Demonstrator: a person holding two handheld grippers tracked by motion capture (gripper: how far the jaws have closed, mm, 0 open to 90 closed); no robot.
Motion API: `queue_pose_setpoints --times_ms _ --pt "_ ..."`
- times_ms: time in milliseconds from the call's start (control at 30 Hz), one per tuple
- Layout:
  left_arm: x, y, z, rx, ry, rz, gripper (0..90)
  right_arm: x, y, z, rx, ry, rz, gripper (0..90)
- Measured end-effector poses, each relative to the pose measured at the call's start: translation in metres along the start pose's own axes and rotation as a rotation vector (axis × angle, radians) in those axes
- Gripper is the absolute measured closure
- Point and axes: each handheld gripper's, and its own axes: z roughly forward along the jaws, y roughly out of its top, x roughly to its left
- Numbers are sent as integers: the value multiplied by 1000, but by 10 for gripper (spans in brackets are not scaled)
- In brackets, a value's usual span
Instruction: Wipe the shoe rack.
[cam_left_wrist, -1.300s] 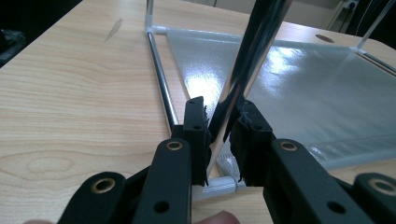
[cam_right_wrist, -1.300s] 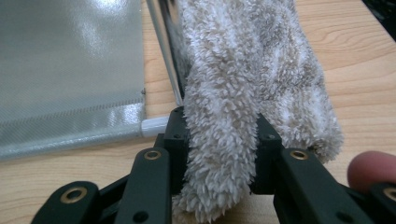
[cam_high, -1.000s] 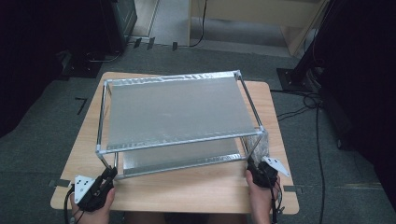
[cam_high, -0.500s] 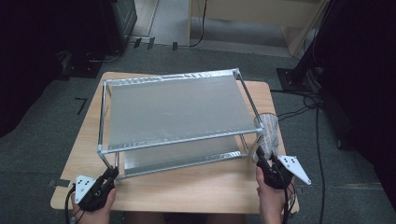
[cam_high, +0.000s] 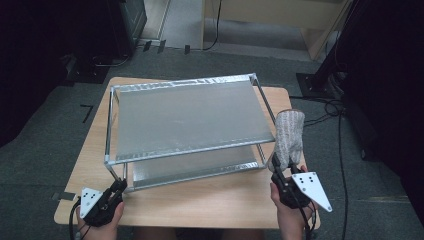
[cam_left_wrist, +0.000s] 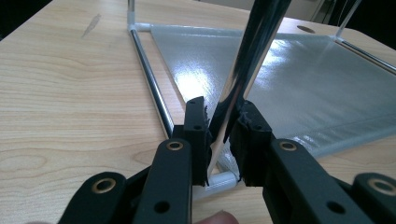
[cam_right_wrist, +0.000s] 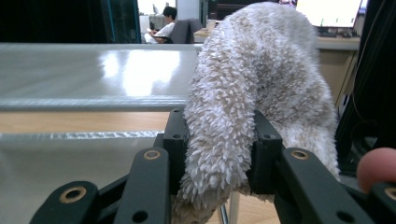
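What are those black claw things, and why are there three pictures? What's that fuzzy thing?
Those black claws are grippers, tools a person squeezes by hand. One picture looks down from above the table. The other two come from little cameras riding on each gripper, looking along its jaws. On the table stands a metal rack with two shiny shelves. The left gripper is shut on the rack's front corner post, near its foot. The right gripper is shut on a fuzzy grey cloth, a sock or mitt perhaps, held up beside the rack's right end. From above, the cloth stands up from that gripper.
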Motion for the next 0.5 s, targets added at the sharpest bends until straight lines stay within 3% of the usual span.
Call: queue_pose_setpoints --times_ms 167,400,500 --pt "0 -1 0 0 -10 0 772 16 -1 -3 -4 49 -35 664" --pt "0 -1 1 0 -22 5 771 53 -8 -4 6 236 -140 656" --pt "0 -1 2 1 -24 5 770 66 -10 -7 -3 343 -174 647"
